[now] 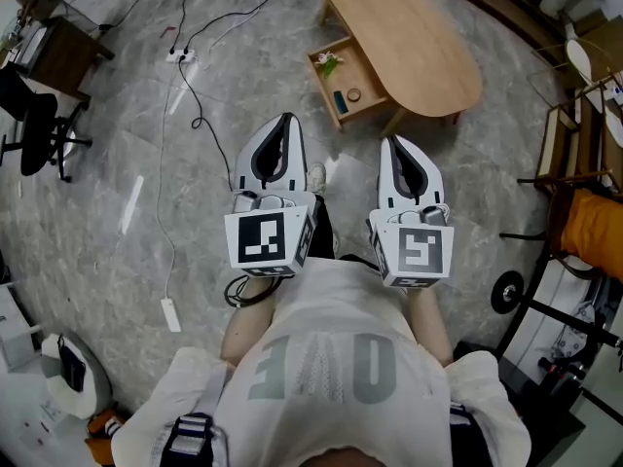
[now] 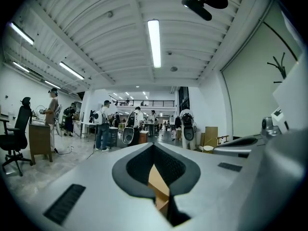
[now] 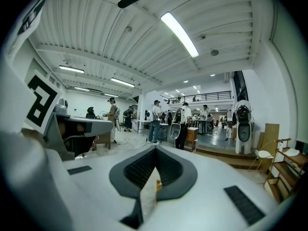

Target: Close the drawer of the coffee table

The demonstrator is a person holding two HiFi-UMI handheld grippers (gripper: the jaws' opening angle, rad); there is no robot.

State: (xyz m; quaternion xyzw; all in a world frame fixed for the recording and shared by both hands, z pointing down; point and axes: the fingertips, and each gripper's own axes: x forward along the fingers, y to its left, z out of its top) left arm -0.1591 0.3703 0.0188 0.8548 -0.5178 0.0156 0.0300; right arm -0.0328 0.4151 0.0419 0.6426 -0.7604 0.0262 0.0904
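Observation:
The oval wooden coffee table stands on the marble floor ahead in the head view. Its drawer is pulled out toward the left and holds a green sprig, a dark block and a small round thing. My left gripper and right gripper are held side by side, level, short of the table and touching nothing. Both are shut with nothing between the jaws. In the left gripper view the left gripper shows a strip of the wooden table through the slit below its tips. The right gripper shows the same in its own view.
A power strip with black and white cables trails across the floor at the left. An office chair and a dark cabinet stand far left. Wooden chairs and an orange cushion crowd the right. Several people stand far off in the hall.

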